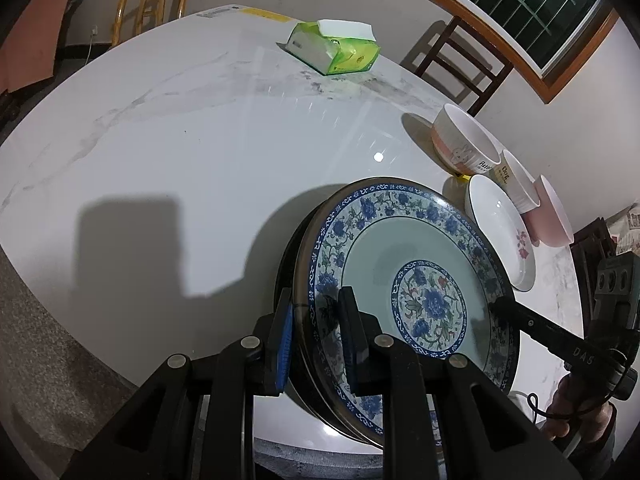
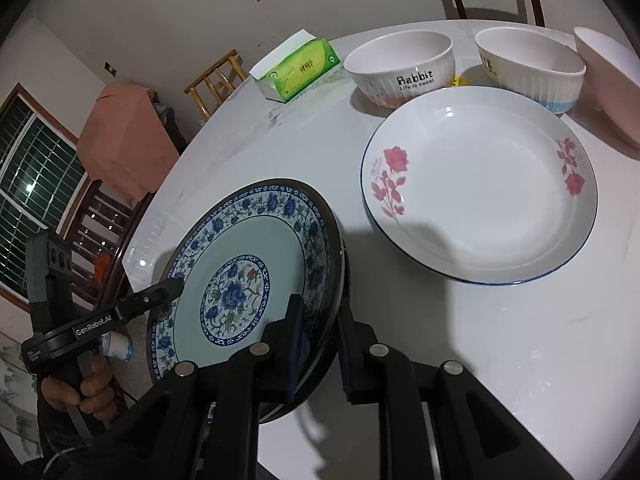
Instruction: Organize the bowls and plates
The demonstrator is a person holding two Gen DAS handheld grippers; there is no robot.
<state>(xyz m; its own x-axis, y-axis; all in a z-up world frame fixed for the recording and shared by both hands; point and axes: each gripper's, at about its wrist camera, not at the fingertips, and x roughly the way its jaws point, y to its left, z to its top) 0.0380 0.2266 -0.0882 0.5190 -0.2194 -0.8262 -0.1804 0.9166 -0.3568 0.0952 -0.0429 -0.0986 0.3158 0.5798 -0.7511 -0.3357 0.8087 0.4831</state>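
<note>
Gripping blue floral plate (image 1: 404,256): left gripper (image 1: 316,336), right gripper (image 2: 318,344) | underside hidden (rim only)

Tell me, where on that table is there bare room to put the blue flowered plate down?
Bare tabletop spreads wide between the tissue pack and the blue plate, out to the table's left edge. It is crowded on the right: the rose plate, Rabbit bowl, ribbed bowl and pink bowl sit close together. Both grippers clamp the blue plate's rim.
</note>
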